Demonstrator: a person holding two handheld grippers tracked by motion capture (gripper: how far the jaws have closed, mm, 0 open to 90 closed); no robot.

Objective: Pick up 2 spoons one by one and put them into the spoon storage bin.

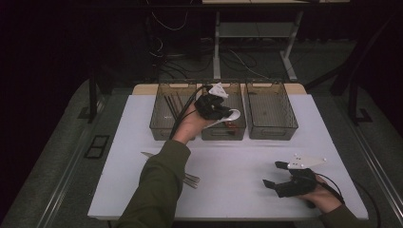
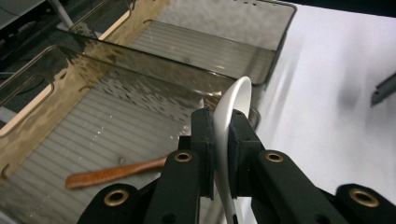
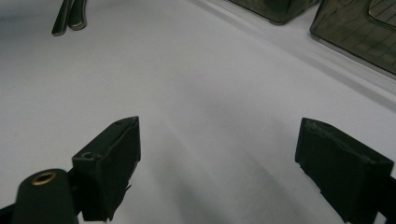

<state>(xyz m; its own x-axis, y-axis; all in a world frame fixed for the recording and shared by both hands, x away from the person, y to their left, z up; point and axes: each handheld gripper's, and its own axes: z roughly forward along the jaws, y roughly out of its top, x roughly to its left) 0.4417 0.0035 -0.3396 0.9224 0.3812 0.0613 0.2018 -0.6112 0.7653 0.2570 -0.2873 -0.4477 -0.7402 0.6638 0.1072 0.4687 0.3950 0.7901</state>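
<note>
At the frame's centre, the left gripper [image 2: 223, 140] has its jaws clamped on the white spoon [image 2: 233, 105], bowl jutting above the middle bin [image 2: 93, 116]; the right gripper [image 3: 219, 158] gapes empty.

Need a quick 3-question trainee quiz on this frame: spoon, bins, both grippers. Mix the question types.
1. True or false: the left gripper is shut on the white spoon.
2. Multiple choice: over which bin does the left gripper hold the spoon in the high view? A) left bin B) middle bin C) right bin
3. Fill in: the thing that lies on the floor of the middle bin is a ____ spoon.

Key
1. True: both pads press on the spoon's handle.
2. B
3. Brown. The right gripper rests open on the white table, holding nothing.
</note>
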